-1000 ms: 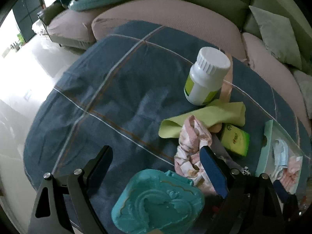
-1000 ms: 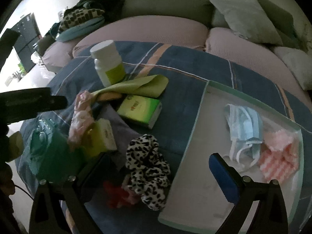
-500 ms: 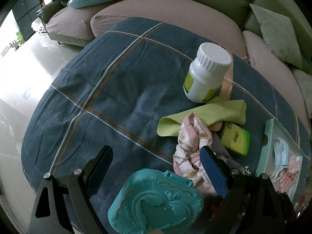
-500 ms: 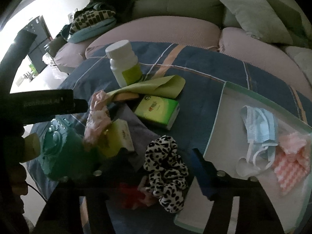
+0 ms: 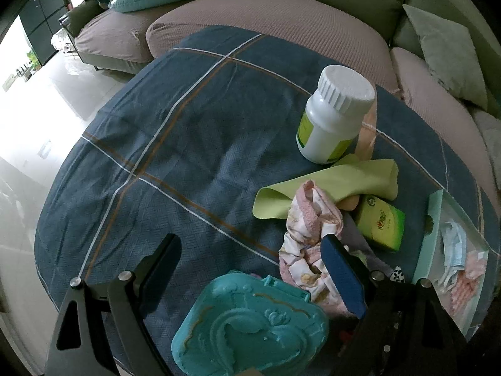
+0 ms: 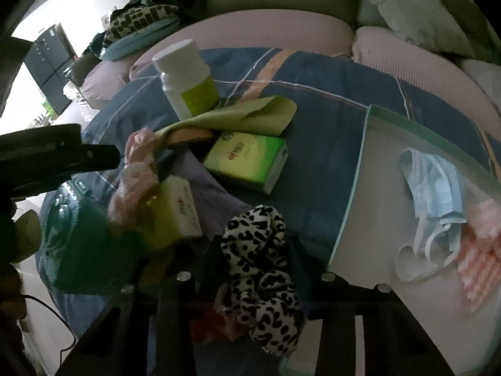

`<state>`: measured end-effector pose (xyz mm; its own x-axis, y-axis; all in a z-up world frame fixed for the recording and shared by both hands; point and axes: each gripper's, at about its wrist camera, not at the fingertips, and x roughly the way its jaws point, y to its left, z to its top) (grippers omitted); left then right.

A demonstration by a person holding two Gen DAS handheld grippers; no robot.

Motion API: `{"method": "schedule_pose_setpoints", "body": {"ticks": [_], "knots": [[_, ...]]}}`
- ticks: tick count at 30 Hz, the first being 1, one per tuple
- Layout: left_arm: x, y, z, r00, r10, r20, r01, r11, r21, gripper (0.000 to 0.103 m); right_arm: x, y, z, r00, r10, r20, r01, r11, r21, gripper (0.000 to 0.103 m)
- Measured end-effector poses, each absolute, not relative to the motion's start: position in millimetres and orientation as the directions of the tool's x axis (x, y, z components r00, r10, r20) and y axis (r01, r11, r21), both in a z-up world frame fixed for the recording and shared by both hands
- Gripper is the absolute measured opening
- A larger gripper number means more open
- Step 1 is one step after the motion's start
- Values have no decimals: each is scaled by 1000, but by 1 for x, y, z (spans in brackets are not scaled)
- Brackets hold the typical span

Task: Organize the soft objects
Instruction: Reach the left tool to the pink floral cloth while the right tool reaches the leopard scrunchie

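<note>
A round tabletop (image 5: 194, 144) draped in a dark blue cloth with thin white and orange check lines stands in front of a curved sofa (image 5: 281, 22) with mauve seat cushions and grey-green backs; a pale green pillow (image 5: 444, 59) leans at its right end, and glossy white floor (image 5: 40, 100) shows to the left.

On the cloth stand a white plastic bottle with a ribbed cap and lime label (image 5: 335, 116) and, just beside it, a lime-green flat cloth (image 5: 328, 185). A crumpled pink-and-white patterned fabric (image 5: 310, 235) lies partly on that cloth, near a green tissue packet (image 5: 380, 224). A teal embossed plastic case (image 5: 250, 329) sits between the parted fingers of the left claw (image 5: 250, 260), which grips nothing.

The right claw (image 6: 253, 247) is dark and blurred; its fingers flank a black-and-white leopard-print scrunchie (image 6: 263, 269), but I cannot tell whether they press it. To its right a white tray with a mint rim (image 6: 363, 169) holds a light blue face mask (image 6: 435, 188) and a pink checked cloth (image 6: 479, 269).
</note>
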<state>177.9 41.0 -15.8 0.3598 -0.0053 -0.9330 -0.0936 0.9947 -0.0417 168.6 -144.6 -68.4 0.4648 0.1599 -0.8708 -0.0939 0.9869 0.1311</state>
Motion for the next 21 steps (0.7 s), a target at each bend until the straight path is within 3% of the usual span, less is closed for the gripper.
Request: {"method": "schedule_pose_setpoints", "body": {"ticks": [8, 21], "knots": [[179, 37, -19, 357, 5, -934, -94, 995, -31, 91, 170, -149, -69, 466, 164, -870, -81, 986, 142, 32], [180, 32, -22, 355, -9, -935, -78, 996, -40, 91, 166, -165, -50, 518, 186, -835, -37, 980, 196, 27]]}}
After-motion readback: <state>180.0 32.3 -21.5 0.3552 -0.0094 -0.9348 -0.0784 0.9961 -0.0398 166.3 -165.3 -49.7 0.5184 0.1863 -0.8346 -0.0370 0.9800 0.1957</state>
